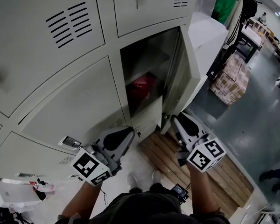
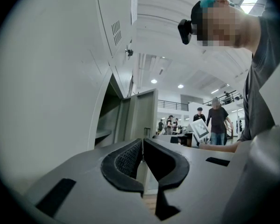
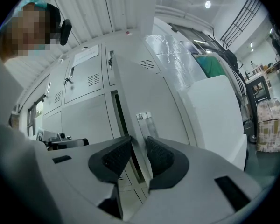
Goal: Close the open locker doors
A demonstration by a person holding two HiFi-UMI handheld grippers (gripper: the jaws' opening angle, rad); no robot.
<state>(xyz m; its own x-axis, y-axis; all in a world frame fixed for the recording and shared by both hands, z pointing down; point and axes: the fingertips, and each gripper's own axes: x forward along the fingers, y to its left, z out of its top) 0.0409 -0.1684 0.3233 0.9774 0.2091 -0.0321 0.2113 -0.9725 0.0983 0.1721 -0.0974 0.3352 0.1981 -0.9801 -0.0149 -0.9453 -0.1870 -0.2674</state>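
— Starting at the lower left of the head view, what is the left hand-held gripper [image 1: 123, 135] doing?

— Nothing much. Its jaws are drawn together with nothing between them, and it hangs in front of the closed locker door [image 1: 70, 106], apart from it.

— And the task's thing?

— Right of centre. One locker compartment [image 1: 147, 55] gapes, with something red [image 1: 141, 87] inside. Its open door [image 1: 179, 85] stands swung out towards the right of the frame.

— So which step is this?

— The approach to that door, I'd judge; it isn't yet pushed to.

— And the right hand-held gripper [image 1: 176, 120]?

— It is at the door's lower corner. Its own view shows the jaws a narrow way apart, with the door's free edge lined up in the gap. I can't tell whether the pads touch the metal.

— What does the next move call for?

— Probably swinging the edge leftward to the frame and keeping the jaws clear of the closing gap.
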